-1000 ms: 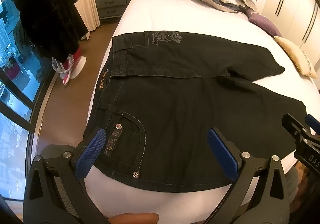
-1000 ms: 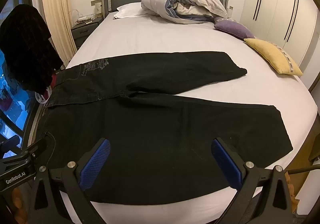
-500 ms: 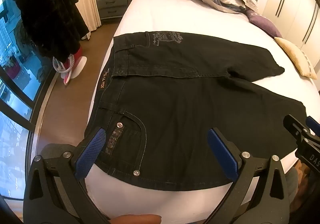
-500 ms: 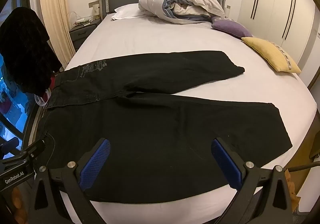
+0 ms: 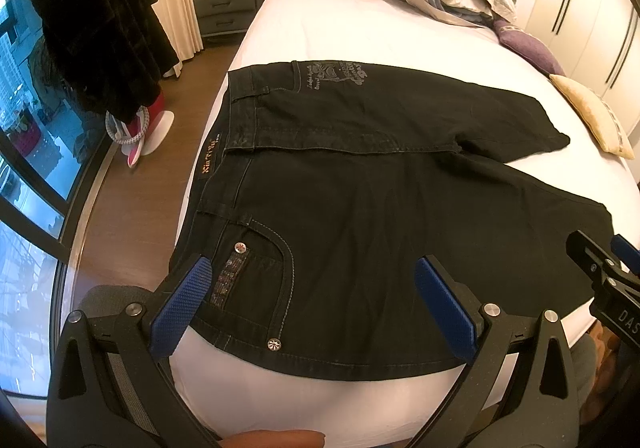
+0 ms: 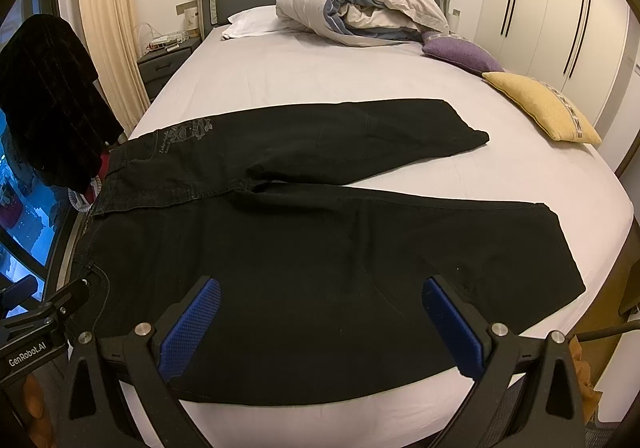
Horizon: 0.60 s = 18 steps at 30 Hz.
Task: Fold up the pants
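**Both grippers wide open over black pants on bed**

Left gripper (image 5: 316, 296) hangs w/ jaws spread wide, nothing between them, above the waist end of the pants (image 5: 360, 200); its left blue pad (image 5: 182, 300) sits over the front pocket w/ studs, approx 7 o'clock in left wrist view. Right gripper (image 6: 320, 320) likewise spread wide, holding nothing, over the near leg around the thigh; whether either touches the cloth can't be told.

Pants lie flat on the white bed (image 6: 320, 72), waistband at 9 o'clock by the bed's edge, legs running toward 3 o'clock. Far leg is split away from near leg, w/ a wedge of sheet between the hems. Grey embroidery on the far hip.

Rumpled duvet (image 6: 360, 4) at 12 o'clock by the headboard; purple cushion (image 6: 460, 50) and yellow cushion (image 6: 540, 104) at approx 2 o'clock. Dark coat (image 5: 96, 20) hangs at 10 o'clock near the window.
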Motion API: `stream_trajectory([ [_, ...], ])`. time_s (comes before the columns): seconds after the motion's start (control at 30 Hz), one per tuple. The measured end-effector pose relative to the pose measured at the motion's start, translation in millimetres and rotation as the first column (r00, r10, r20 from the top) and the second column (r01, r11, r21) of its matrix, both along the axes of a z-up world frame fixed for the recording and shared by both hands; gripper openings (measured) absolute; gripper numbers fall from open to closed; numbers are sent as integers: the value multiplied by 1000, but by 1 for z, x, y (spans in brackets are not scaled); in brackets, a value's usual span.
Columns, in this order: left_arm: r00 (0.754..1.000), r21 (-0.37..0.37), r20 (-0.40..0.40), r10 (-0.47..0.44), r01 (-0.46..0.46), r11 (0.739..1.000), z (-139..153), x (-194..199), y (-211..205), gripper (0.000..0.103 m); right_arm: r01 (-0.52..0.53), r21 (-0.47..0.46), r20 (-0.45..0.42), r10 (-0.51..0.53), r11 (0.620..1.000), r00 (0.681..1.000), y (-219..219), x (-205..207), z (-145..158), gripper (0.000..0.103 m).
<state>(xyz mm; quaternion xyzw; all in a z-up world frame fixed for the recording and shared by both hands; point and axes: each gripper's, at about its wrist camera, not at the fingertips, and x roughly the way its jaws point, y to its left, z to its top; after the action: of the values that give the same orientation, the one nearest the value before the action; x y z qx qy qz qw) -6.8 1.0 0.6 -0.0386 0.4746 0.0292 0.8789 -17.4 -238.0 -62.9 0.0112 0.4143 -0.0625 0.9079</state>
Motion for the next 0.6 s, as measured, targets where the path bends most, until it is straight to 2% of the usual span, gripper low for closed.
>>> stream_trajectory([
  [0.6,1000,-1,-1,0,0,1000,0,0,0,103,2,2,-1,-2,1000,1000,0,-2,-2,103],
])
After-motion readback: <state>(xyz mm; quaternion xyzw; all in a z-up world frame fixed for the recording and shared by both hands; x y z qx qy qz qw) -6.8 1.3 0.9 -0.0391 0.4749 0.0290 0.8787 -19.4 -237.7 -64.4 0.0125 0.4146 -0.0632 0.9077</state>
